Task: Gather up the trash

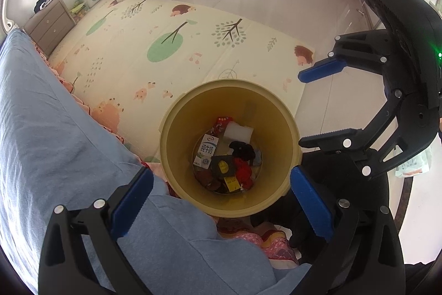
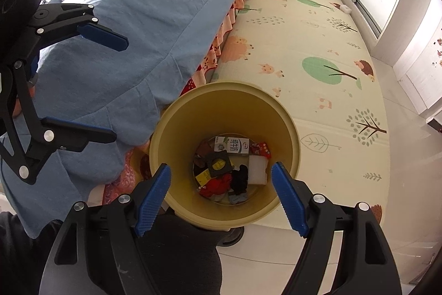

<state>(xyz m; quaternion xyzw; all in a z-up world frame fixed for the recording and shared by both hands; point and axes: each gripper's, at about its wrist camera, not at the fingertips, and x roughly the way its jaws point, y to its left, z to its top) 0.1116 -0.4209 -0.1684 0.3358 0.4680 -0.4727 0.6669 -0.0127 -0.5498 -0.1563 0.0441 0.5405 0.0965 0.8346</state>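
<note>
A yellow bin point(image 1: 190, 115) point(image 2: 176, 129) stands on the floor at the corner of the bed, seen from above in both views. Inside lie a milk carton point(image 1: 205, 152) point(image 2: 232, 145), a white foam block point(image 1: 238, 130) point(image 2: 258, 169), a red crumpled piece point(image 1: 243, 174) point(image 2: 218, 183), a black piece point(image 1: 243, 149) point(image 2: 240, 179) and small wrappers. My left gripper point(image 1: 221, 201) point(image 2: 118, 90) hangs above the bin's near rim, open and empty. Over the bin's other side my right gripper point(image 2: 221, 198) point(image 1: 317, 105) is also open, holding nothing.
The bed's blue cover point(image 1: 55, 129) point(image 2: 138, 18) lies close beside the bin. A patterned play mat point(image 1: 179, 40) point(image 2: 317, 51) covers the floor beyond. A nightstand point(image 1: 49, 26) stands at the far wall. A person's dark-clothed leg point(image 2: 179, 248) is below the grippers. A white packet point(image 1: 411, 165) lies on the tiles.
</note>
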